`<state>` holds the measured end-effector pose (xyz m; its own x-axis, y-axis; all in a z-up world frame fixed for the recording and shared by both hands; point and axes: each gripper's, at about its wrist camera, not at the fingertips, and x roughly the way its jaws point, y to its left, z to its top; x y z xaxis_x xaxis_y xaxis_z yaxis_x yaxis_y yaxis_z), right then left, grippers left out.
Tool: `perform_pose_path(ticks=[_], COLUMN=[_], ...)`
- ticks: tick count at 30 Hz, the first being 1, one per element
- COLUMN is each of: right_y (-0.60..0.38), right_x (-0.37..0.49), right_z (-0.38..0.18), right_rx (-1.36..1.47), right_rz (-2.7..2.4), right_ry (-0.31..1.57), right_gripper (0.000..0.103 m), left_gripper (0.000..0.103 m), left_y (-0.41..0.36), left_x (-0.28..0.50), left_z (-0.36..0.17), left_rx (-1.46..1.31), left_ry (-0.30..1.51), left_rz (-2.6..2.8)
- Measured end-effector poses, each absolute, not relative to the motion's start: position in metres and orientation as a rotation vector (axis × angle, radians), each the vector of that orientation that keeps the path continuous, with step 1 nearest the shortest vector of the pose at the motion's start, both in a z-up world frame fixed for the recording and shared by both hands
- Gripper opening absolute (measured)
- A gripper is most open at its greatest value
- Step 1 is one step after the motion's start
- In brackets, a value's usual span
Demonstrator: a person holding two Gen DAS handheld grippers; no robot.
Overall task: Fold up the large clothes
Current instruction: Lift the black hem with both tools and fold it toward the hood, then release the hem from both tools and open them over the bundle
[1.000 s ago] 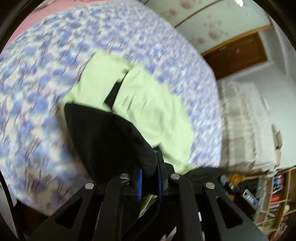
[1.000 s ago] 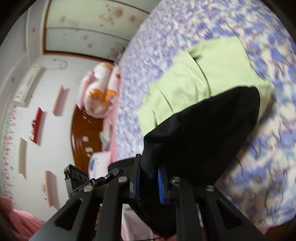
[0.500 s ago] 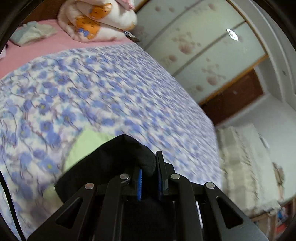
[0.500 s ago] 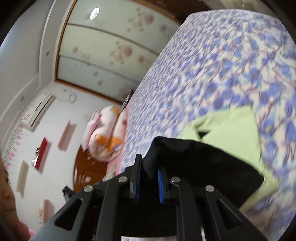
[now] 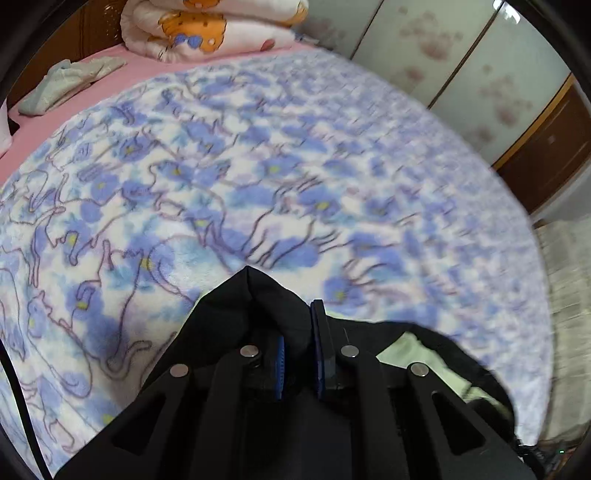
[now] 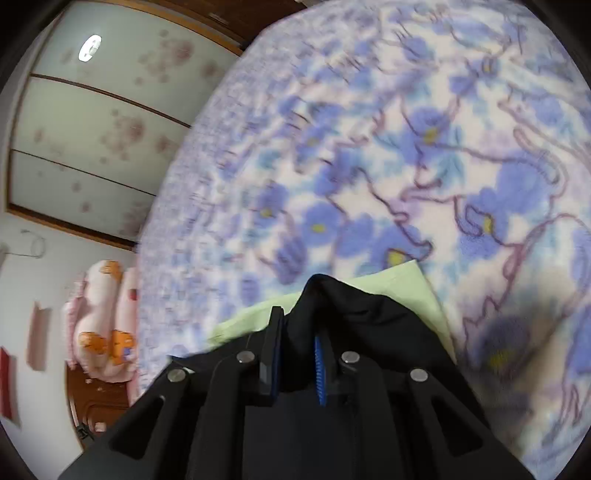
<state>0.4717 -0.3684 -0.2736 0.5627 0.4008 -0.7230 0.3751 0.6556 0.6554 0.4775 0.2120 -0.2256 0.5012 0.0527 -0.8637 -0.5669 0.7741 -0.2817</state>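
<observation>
The black garment (image 5: 255, 295) is pinched in both claws at once: the left claw (image 5: 298, 354) is clenched on a peaked fold of it, and the right claw (image 6: 297, 354) grips another peak of the same dark cloth (image 6: 354, 314), blue pads pressing in from each side. Under the black layer a pale green garment (image 6: 406, 284) shows, its corner lying flat on the bed just past the right claw, and a sliver of green (image 5: 413, 350) peeks out to the right of the left claw. All of it sits low over the blanket (image 5: 258, 166), a fleecy white spread with blue flowers that covers the bed and looks blurred in both views. Beyond the blanket a pink sheet (image 5: 147, 70) runs along the head of the bed, carrying a rolled quilt (image 5: 210, 26) with orange cartoon prints and a small folded greyish cloth (image 5: 62, 81). Sliding panels with faint floral marks (image 5: 461, 62) line the wall behind, framed in dark wood. Ahead of both claws the blanket lies open and bare, wide room in front.
</observation>
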Motion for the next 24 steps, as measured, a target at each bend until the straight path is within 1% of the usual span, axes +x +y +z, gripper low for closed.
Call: perform_pose_path(ticks=[3,5,8,10,11,12,13,14,16,18,20,24], right_y=[-0.37,-0.37,-0.368,-0.368,-0.366,-0.366,-0.366,-0.366,-0.365,-0.363,-0.361,-0.362], right_x=[0.482,0.485,0.486,0.485,0.483,0.481,0.48,0.477,0.473,0.464,0.456,0.429], right_z=[-0.29,-0.295,-0.291,-0.285,-0.281,-0.276,-0.273,-0.269,-0.26,-0.241,-0.226,-0.203], right_rx=[0.901,0.903,0.864,0.829,0.823,0.817,0.818,0.825,0.826,0.783,0.747,0.68], right_rz=[0.002,-0.002,-0.004,0.001,0.003,0.007,0.007,0.007,0.011,-0.001,-0.01,0.003], right_ry=[1.041,1.053,1.069,1.075,1.073,1.065,1.061,1.054,1.039,0.992,0.963,0.943], right_gripper=[0.014,0.017,0.018,0.021,0.022,0.026,0.03,0.034,0.053,0.06,0.062,0.062], left_gripper=[0.011,0.011,0.014,0.02,0.027,0.041,0.051,0.064,0.065,0.068,0.073,0.074], left_y=[0.217,0.217,0.216,0.216,0.216,0.215,0.216,0.216,0.216,0.215,0.214,0.211], left_x=[0.484,0.484,0.483,0.481,0.48,0.478,0.476,0.472,0.461,0.45,0.437,0.41], left_z=[-0.246,-0.25,-0.247,-0.241,-0.236,-0.232,-0.227,-0.222,-0.206,-0.193,-0.182,-0.171], left_rx=[-0.624,-0.621,-0.609,-0.607,-0.604,-0.604,-0.606,-0.61,-0.617,-0.602,-0.582,-0.519], left_ry=[1.02,1.022,1.021,1.02,1.023,1.026,1.029,1.025,0.997,0.986,0.988,1.0], left_rz=[0.411,0.407,0.402,0.386,0.387,0.39,0.391,0.383,0.374,0.369,0.361,0.354])
